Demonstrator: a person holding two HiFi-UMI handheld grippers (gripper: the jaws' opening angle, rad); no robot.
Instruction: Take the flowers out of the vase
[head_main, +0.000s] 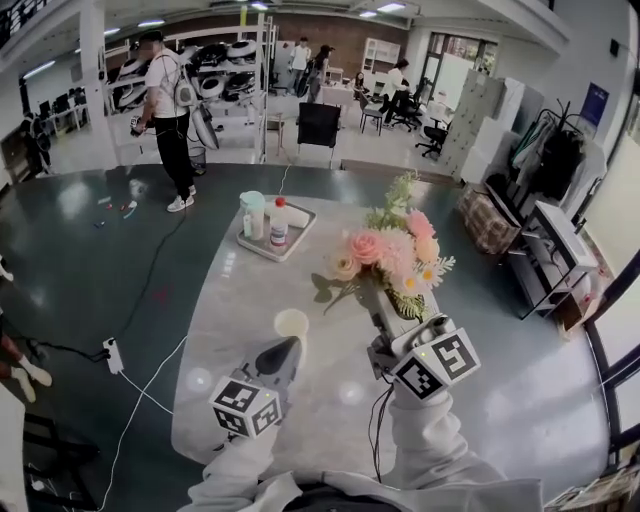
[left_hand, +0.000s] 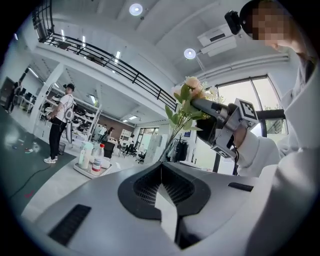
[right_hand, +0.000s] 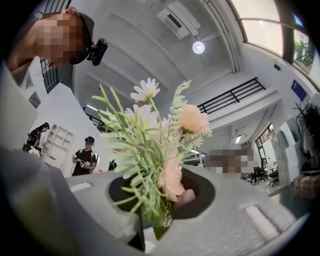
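Note:
A bunch of pink and cream flowers (head_main: 392, 252) with green sprigs is up in the air over the table, clear of the vase. My right gripper (head_main: 378, 295) is shut on its stems; in the right gripper view the flowers (right_hand: 165, 145) rise straight out of the jaws (right_hand: 162, 217). The cream vase (head_main: 291, 323) shows as a round rim just beyond the tip of my left gripper (head_main: 288, 348). In the left gripper view its jaws (left_hand: 162, 171) stand close together with a pale wedge in the gap. The flowers (left_hand: 186, 96) and right gripper (left_hand: 199, 106) hang ahead of them.
A tray (head_main: 300, 238) with a red-capped bottle (head_main: 278, 222) and a pale container (head_main: 253, 214) sits at the far side of the grey table (head_main: 225, 320). A power strip (head_main: 112, 355) and cable lie on the floor at left. A person (head_main: 170, 110) stands farther back.

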